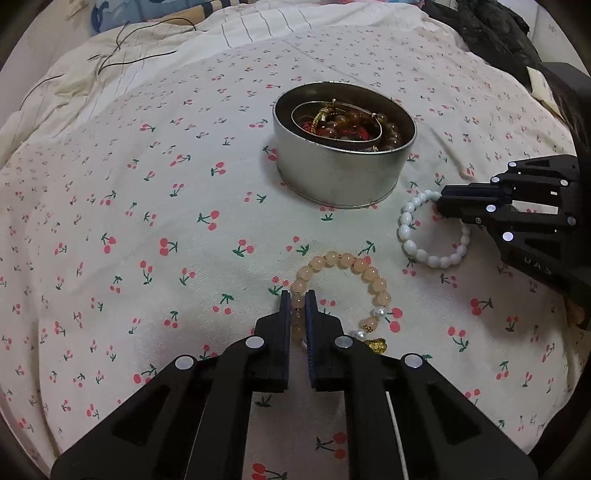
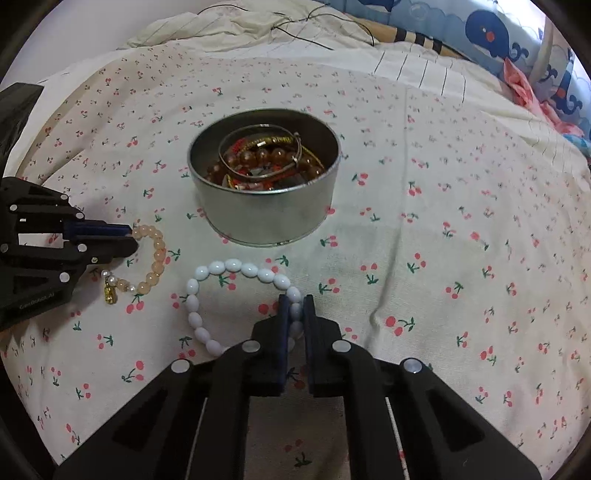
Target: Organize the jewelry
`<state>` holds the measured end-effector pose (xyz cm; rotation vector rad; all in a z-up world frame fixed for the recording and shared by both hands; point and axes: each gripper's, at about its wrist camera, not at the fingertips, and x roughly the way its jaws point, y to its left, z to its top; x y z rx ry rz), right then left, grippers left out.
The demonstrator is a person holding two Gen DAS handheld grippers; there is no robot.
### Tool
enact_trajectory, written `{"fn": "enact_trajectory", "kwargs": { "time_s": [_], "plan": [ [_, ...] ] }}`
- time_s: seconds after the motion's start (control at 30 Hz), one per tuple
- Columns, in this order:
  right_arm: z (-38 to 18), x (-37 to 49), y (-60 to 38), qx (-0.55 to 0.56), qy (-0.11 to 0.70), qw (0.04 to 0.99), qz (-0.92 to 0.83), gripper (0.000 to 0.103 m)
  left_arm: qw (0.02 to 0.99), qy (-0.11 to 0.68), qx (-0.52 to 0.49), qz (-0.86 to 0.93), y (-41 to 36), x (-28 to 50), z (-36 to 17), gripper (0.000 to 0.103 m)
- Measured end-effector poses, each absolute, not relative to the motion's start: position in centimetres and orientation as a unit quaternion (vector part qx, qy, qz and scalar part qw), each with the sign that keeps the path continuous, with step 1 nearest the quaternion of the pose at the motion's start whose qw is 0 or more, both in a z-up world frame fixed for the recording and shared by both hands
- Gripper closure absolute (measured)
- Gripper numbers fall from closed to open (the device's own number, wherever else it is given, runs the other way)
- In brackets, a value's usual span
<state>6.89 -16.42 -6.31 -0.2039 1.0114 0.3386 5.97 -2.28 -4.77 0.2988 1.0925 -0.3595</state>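
Note:
A round metal tin (image 1: pixel 334 177) (image 2: pixel 266 210) stands on the cherry-print bedsheet and holds amber bead bracelets, a silver bangle and gold and red pieces. A peach bead bracelet (image 1: pixel 369 275) (image 2: pixel 155 258) with pearls and a gold charm lies in front of it. My left gripper (image 1: pixel 297 301) (image 2: pixel 129 238) is shut on the peach bracelet's left side. A white bead bracelet (image 1: pixel 410 236) (image 2: pixel 229 267) lies to the right of it. My right gripper (image 2: pixel 295 306) (image 1: pixel 441 203) is shut on the white bracelet's beads. Both bracelets still rest on the sheet.
The cherry-print sheet (image 1: pixel 129 221) covers the bed. A thin black cable (image 1: pixel 140 48) lies on the rumpled cream blanket at the back. Dark clothing (image 1: pixel 491 33) is piled at the far right. A whale-print pillow (image 2: pixel 517 40) lies at the back.

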Motion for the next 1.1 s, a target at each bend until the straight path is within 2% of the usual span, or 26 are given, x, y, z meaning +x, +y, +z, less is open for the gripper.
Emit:
{"fn": "enact_trajectory", "kwargs": {
  "time_s": [0.2,0.27,0.33,0.4,0.47,0.5,0.53,0.57,0.77,0.87,0.97,1.03,1.07,1.1],
  "plan": [
    [-6.7,7.0,-16.2,-0.106,0.486,0.853,0.16,0.092,0.831,0.511,0.151,-0.161,-2.5,6.0,-4.9,0.089],
    [-6.7,7.0,-16.3,-0.104,0.487,0.852,0.16,0.091,0.833,0.508,0.157,-0.152,-2.4,6.1,-5.0,0.082],
    [-6.7,7.0,-16.3,-0.105,0.487,0.852,0.16,0.091,0.836,0.505,0.161,-0.141,-2.3,6.2,-4.9,0.067],
    [-6.7,6.9,-16.2,-0.108,0.486,0.853,0.159,0.088,0.838,0.505,0.158,-0.136,-2.1,6.3,-4.9,0.062],
    [-6.7,7.0,-16.2,-0.108,0.484,0.854,0.159,0.074,0.838,0.505,0.157,-0.135,-2.0,6.4,-4.9,0.06],
    [-6.6,6.9,-16.1,-0.111,0.482,0.855,0.156,0.053,0.838,0.504,0.159,-0.134,-2.0,6.4,-4.9,0.06],
    [-6.6,6.9,-16.1,-0.116,0.48,0.857,0.148,0.022,0.839,0.503,0.161,-0.133,-2.1,6.4,-5.0,0.059],
    [-6.6,6.8,-16.0,-0.119,0.477,0.858,0.148,0.019,0.839,0.502,0.162,-0.133,-2.0,6.4,-4.9,0.058],
    [-6.6,6.7,-15.8,-0.123,0.475,0.858,0.154,0.021,0.84,0.5,0.164,-0.133,-2.1,6.4,-5.0,0.057],
    [-6.5,6.6,-15.6,-0.127,0.47,0.86,0.154,0.026,0.84,0.499,0.166,-0.133,-2.2,6.3,-5.1,0.057],
    [-6.5,6.5,-15.4,-0.128,0.47,0.859,0.159,0.036,0.841,0.497,0.167,-0.134,-2.2,6.3,-5.1,0.057],
    [-6.6,6.5,-15.3,-0.128,0.472,0.857,0.164,0.048,0.84,0.497,0.167,-0.138,-2.3,6.2,-5.1,0.058],
    [-6.6,6.5,-15.2,-0.128,0.473,0.856,0.166,0.053,0.84,0.497,0.167,-0.142,-2.4,6.2,-5.1,0.06],
    [-6.6,6.4,-15.1,-0.127,0.473,0.855,0.169,0.065,0.838,0.499,0.165,-0.15,-2.5,6.1,-5.1,0.07]
  ]
}}
